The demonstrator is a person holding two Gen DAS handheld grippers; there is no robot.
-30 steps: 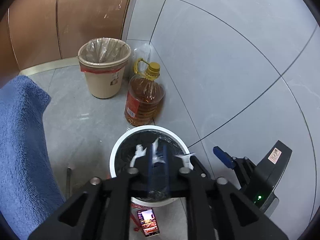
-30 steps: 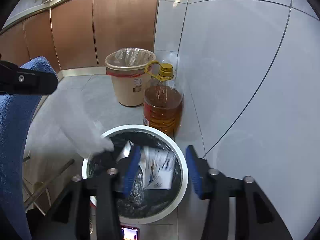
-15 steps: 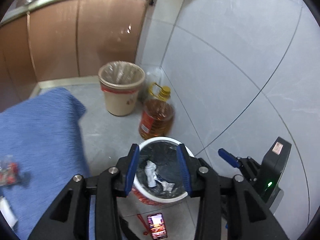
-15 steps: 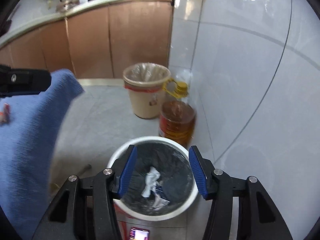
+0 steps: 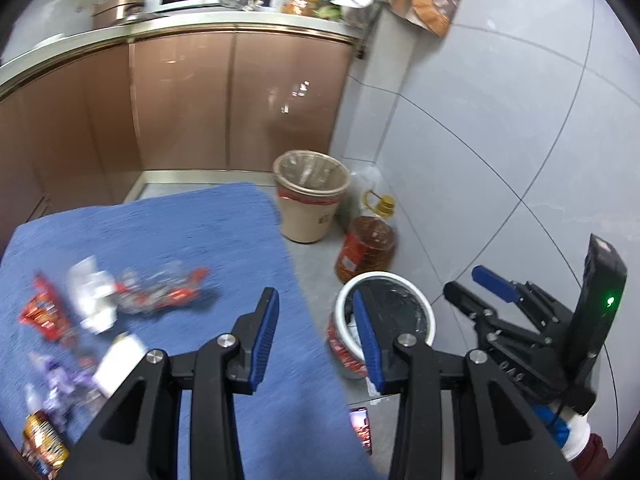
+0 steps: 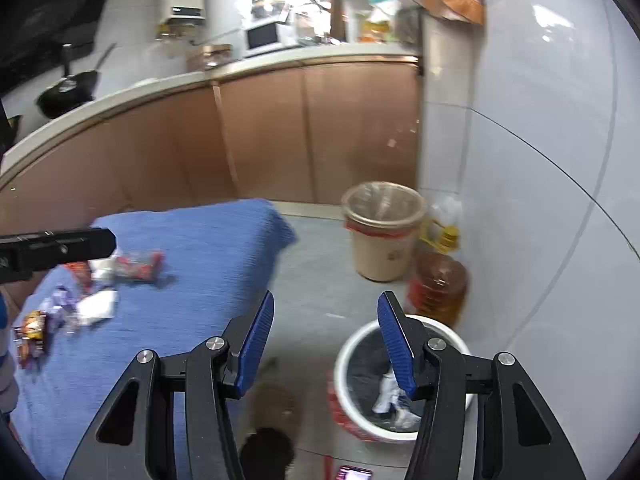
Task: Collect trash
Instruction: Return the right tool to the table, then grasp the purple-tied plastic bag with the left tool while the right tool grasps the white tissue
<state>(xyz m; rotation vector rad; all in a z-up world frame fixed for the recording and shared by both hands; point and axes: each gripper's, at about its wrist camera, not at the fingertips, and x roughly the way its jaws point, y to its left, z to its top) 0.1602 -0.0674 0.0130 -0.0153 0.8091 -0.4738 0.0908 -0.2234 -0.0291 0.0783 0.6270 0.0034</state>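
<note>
Several pieces of trash lie on the blue cloth-covered table [image 5: 192, 240]: a red wrapper [image 5: 44, 316], crumpled white paper [image 5: 92, 296] and a clear-and-red wrapper [image 5: 160, 288]. The same litter [image 6: 136, 266] shows in the right wrist view. On the floor stands a white bin with a black liner [image 5: 400, 280], with white paper [image 6: 388, 396] inside. My left gripper [image 5: 315, 300] hangs open and empty over the table's right edge. My right gripper [image 6: 326, 304] is open and empty too, above the floor just left of the bin.
A beige lined bin [image 5: 310, 200] and an oil bottle [image 5: 366, 248] stand by the tiled wall behind the white bin. A phone [image 5: 360, 428] lies on the floor. Brown cabinets [image 5: 240, 100] run along the back.
Both grippers rose and drew back from over the white bin, swinging left toward the table. The left jaws widened and let white paper go into the bin.
</note>
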